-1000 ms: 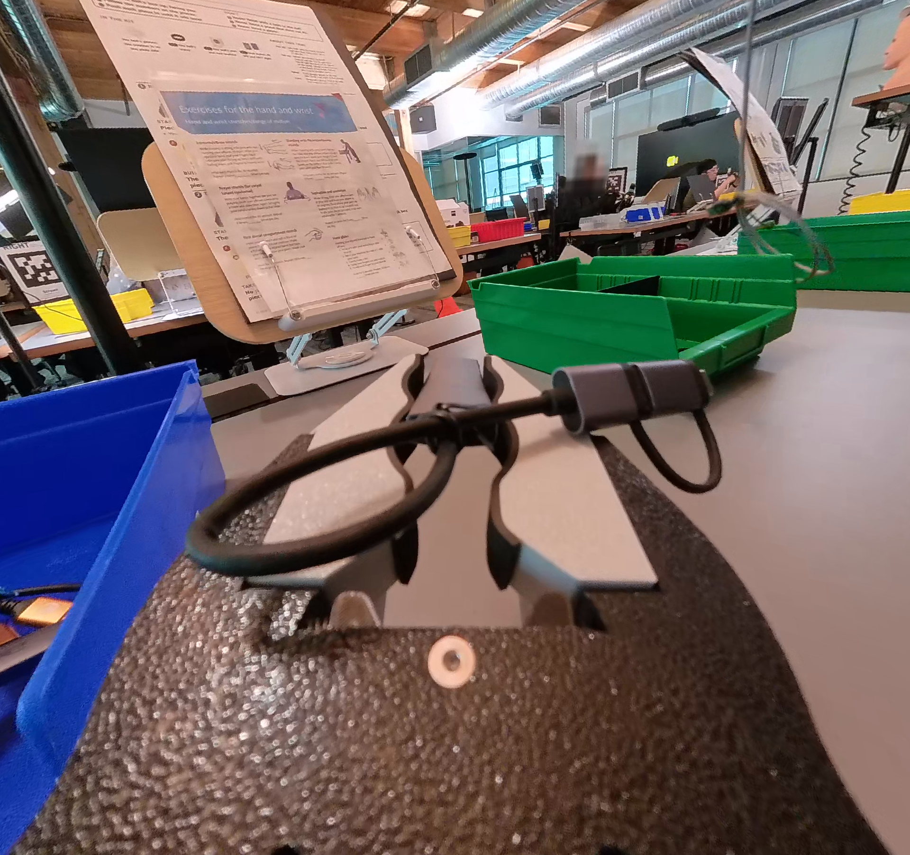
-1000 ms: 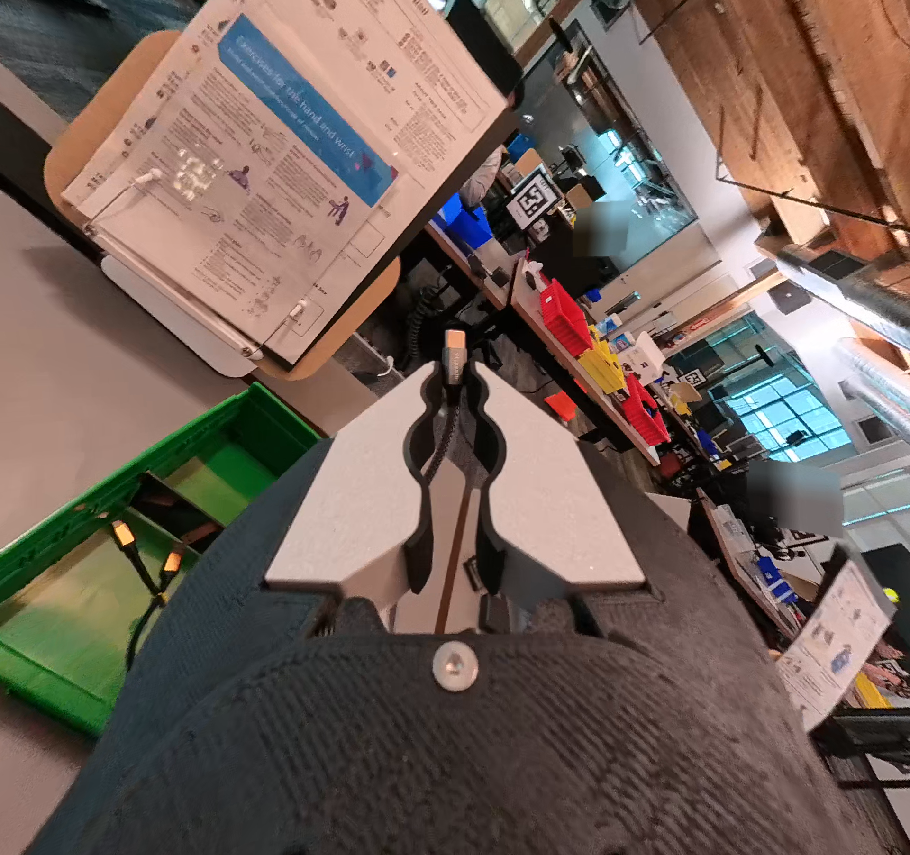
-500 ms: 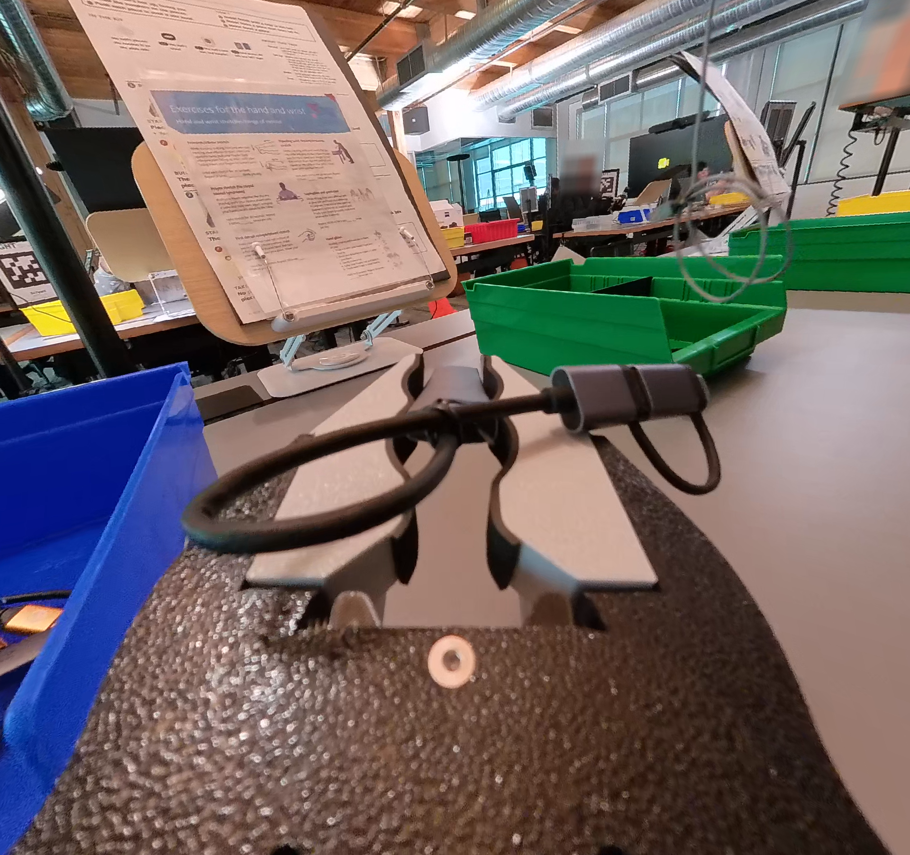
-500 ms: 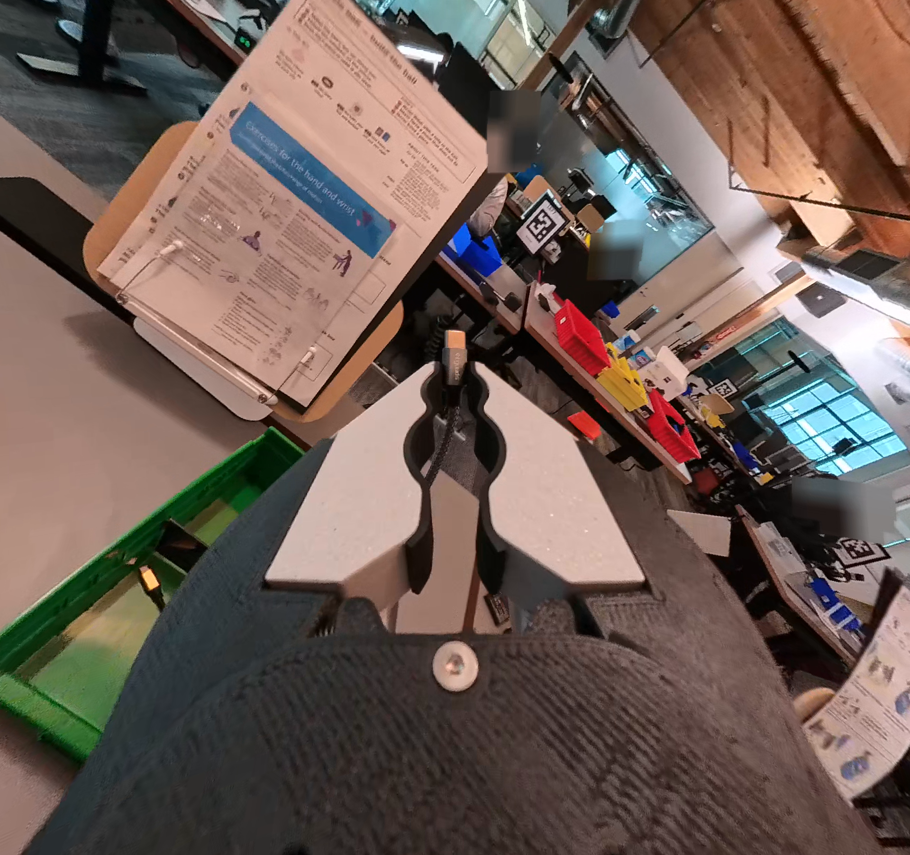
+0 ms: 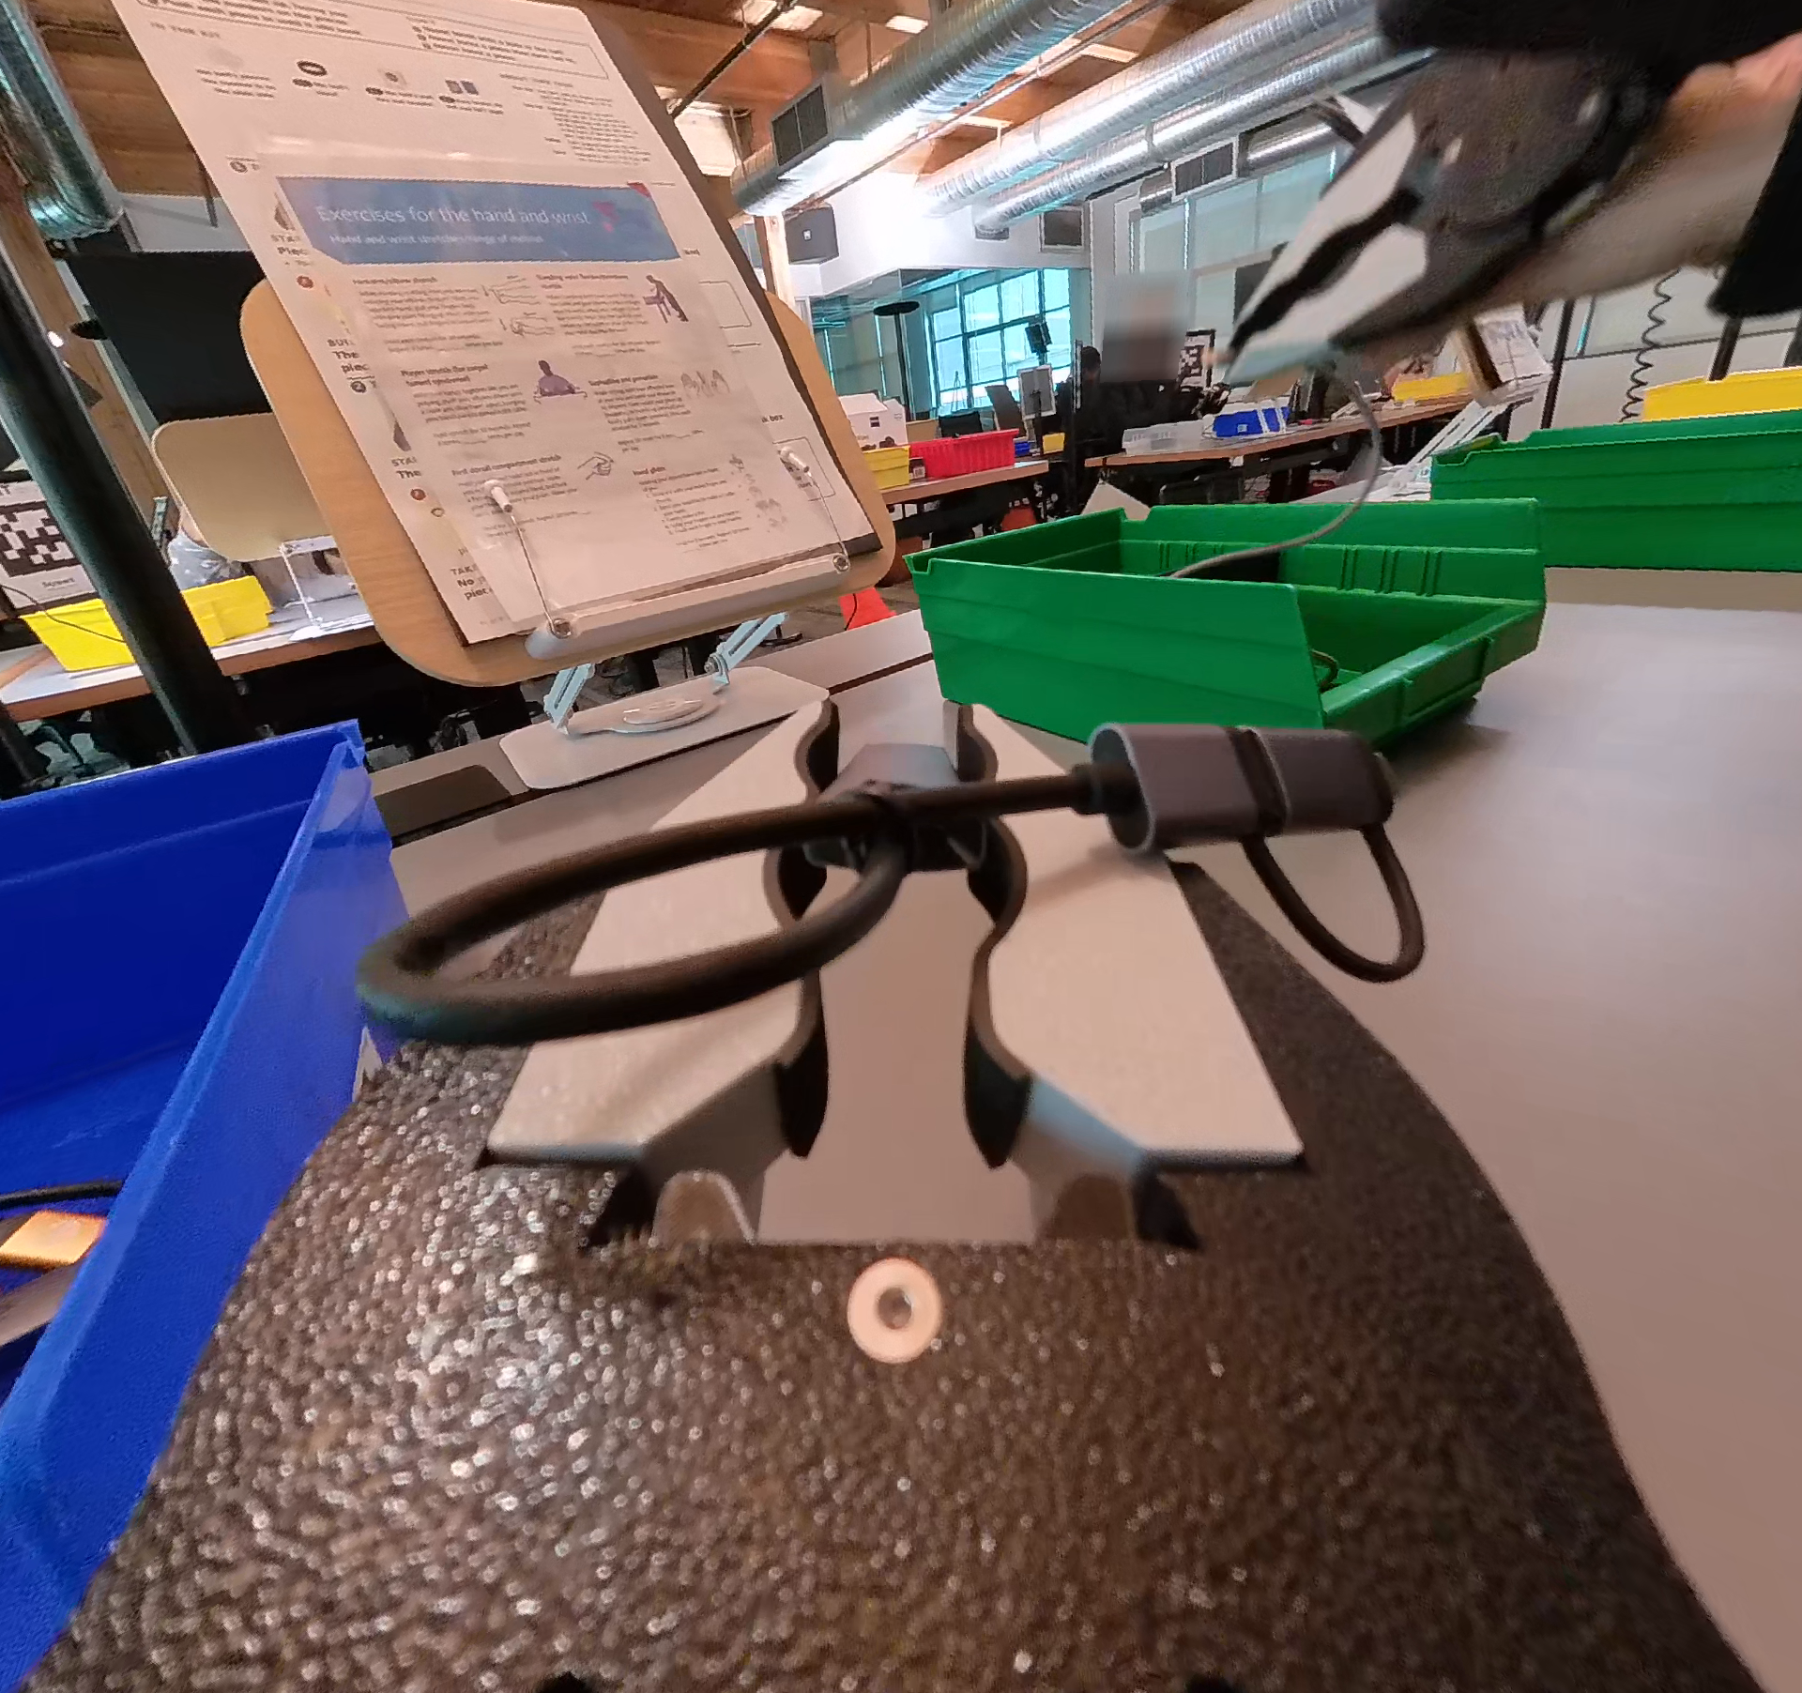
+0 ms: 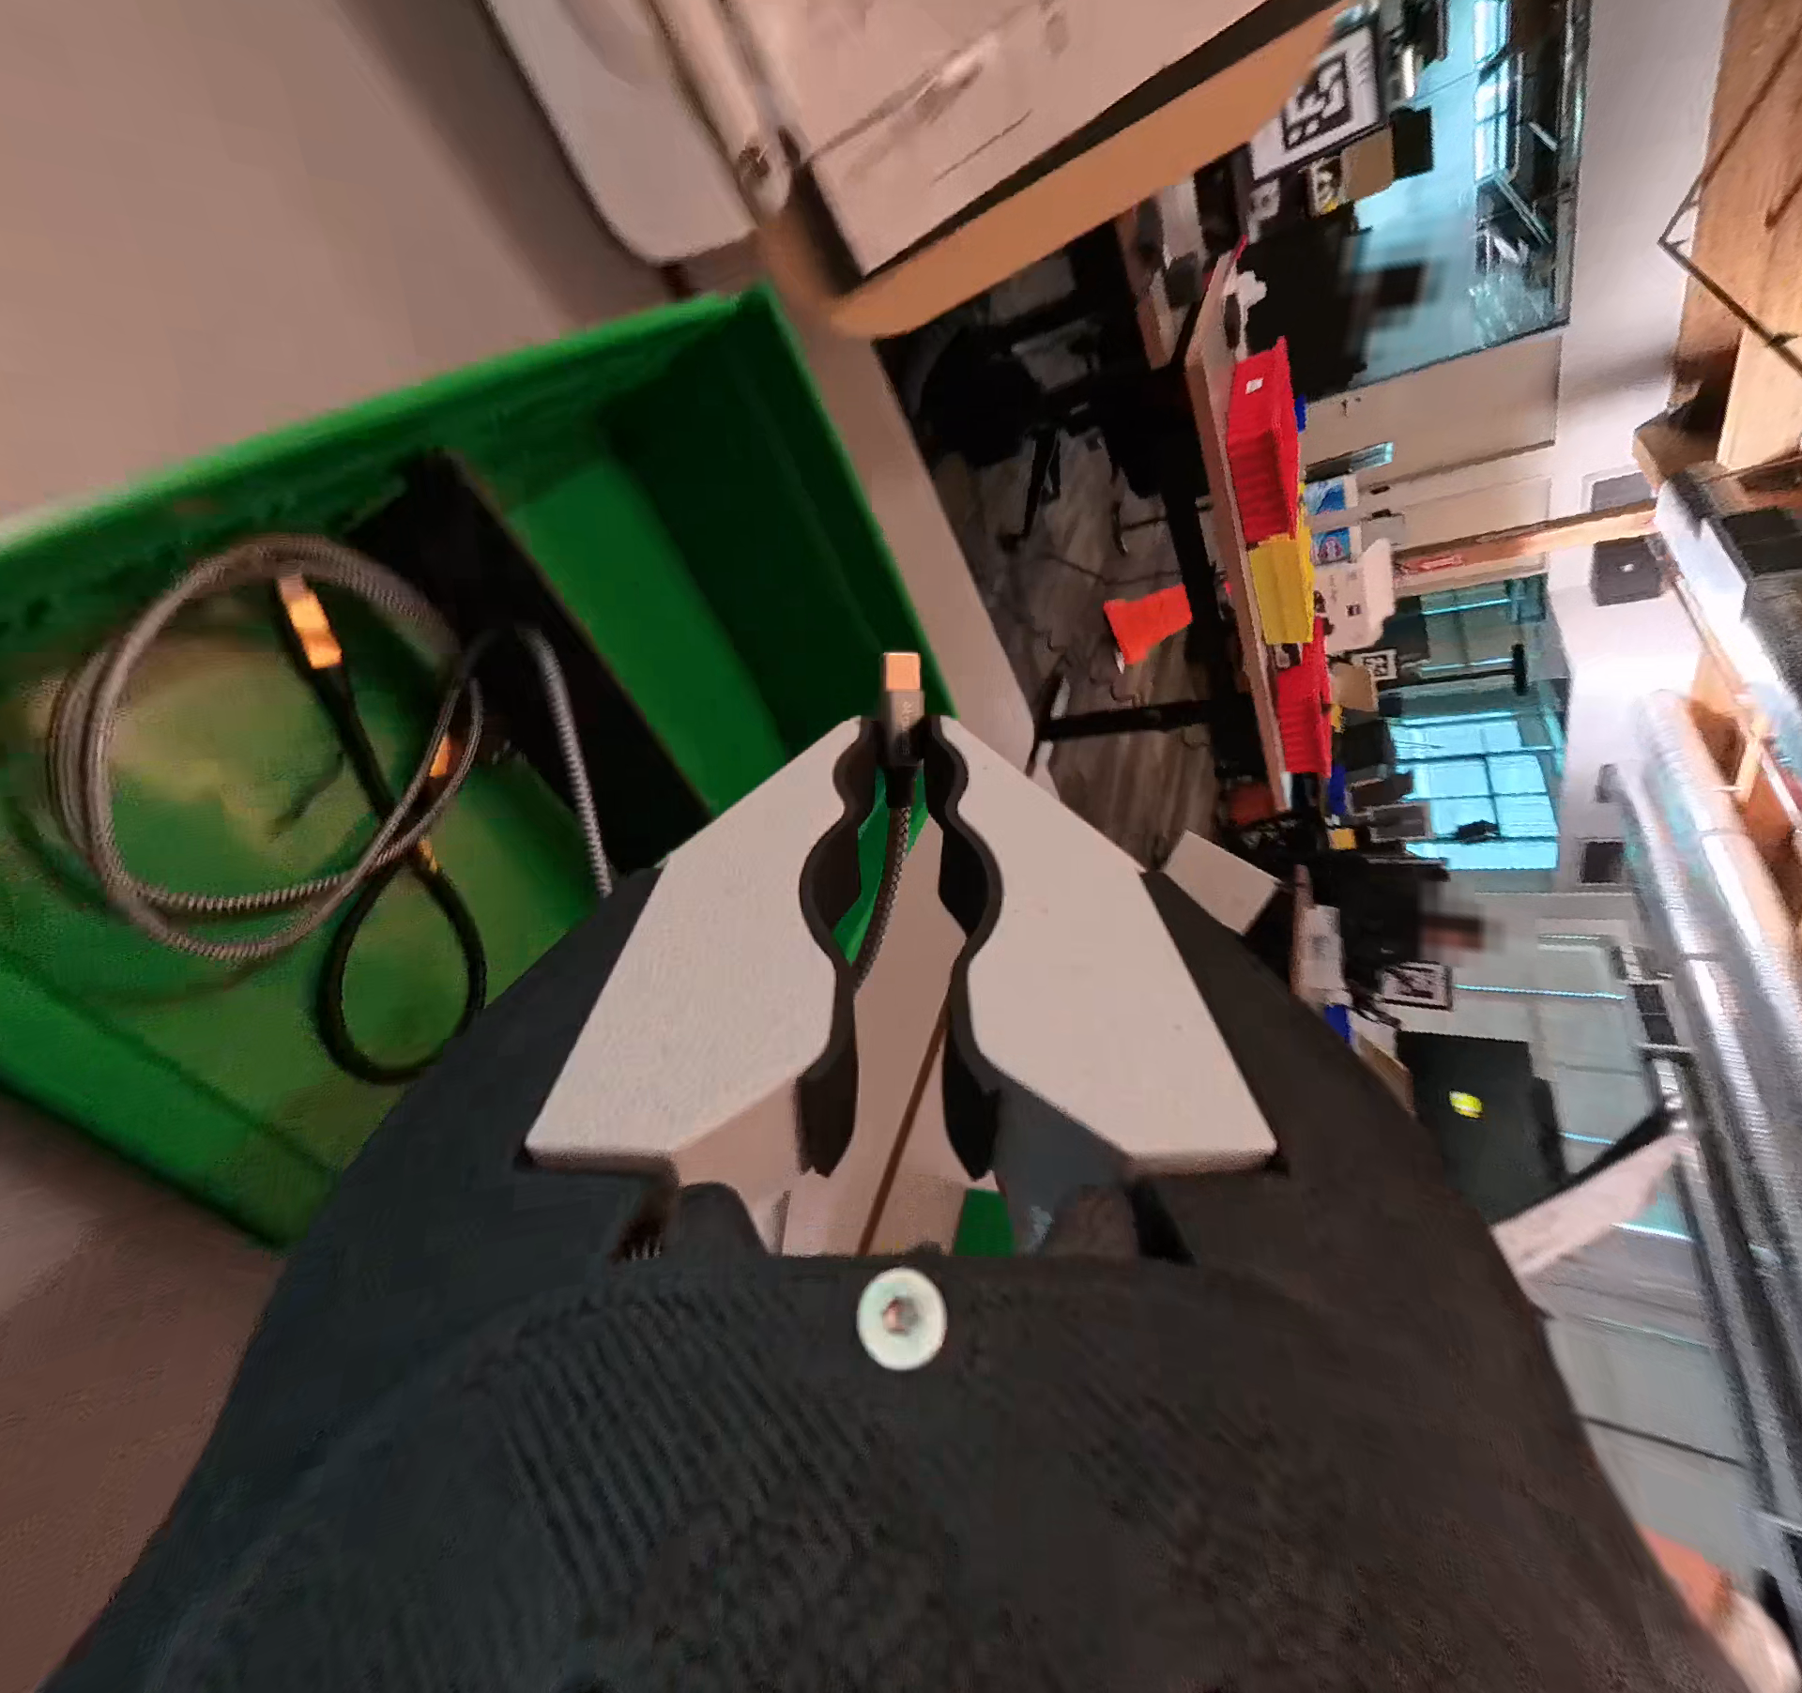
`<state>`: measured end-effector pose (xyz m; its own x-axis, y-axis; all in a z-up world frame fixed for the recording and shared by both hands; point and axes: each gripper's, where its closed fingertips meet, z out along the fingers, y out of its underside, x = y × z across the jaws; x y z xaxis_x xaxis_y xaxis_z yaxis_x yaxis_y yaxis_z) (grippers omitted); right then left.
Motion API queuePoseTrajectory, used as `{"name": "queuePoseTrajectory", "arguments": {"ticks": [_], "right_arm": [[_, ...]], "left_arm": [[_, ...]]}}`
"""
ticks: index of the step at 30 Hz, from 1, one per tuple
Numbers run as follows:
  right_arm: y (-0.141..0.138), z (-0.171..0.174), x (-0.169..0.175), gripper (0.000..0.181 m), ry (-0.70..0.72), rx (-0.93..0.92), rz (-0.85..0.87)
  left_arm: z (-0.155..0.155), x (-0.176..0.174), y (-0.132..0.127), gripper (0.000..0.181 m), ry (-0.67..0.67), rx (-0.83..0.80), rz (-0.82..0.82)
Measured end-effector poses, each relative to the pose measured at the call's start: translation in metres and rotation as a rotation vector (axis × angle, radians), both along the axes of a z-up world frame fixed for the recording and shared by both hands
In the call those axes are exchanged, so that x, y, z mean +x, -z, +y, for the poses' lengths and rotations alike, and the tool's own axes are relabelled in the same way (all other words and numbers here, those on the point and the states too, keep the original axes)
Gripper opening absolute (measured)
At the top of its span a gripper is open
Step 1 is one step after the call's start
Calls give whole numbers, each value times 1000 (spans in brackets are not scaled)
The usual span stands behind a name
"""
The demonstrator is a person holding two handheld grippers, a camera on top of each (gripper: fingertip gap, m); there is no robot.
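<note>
Left gripper (image 5: 897, 827) clamped on black adapter cable (image 5: 624, 925); plug end (image 5: 1238, 793) lies crosswise, pointing right. Right gripper (image 6: 899, 749) pinches braided cable (image 6: 882, 886) w/ connector pointing fwd, above green bin (image 6: 702, 496).

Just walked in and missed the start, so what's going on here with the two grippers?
A person holds a gripper in each hand. The left gripper is shut on a short black cable with a grey adapter at its end, held above the grey table beside a blue bin. The right gripper is shut on a braided cable just behind its plug, hanging over a green bin where more cable lies coiled.
</note>
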<state>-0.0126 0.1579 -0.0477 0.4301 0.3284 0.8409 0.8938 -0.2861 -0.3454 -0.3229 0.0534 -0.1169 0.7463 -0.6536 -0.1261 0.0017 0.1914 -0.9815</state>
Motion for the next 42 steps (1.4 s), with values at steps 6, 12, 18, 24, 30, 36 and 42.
{"name": "queuePoseTrajectory", "arguments": {"ticks": [6,12,18,24,30,36,42], "right_arm": [[70,-8,-4,9,27,-112,-63],[124,-18,-8,9,23,-287,2],[142,-32,-28,32,-59,-453,182],[117,-33,-21,84,-71,-427,145],[80,-46,-51,94,-196,-343,83],[71,-59,-79,96,-251,-393,148],[120,-79,-28,70,-10,-626,219]], "left_arm": [[-1,0,0,22,2,3,2],[-1,1,0,22,9,2,5],[-2,2,0,22,18,2,-1],[-3,4,0,22,32,3,3],[-8,10,-1,22,82,14,2],[-9,11,-1,22,97,14,0],[-9,12,0,22,103,6,3]]}}
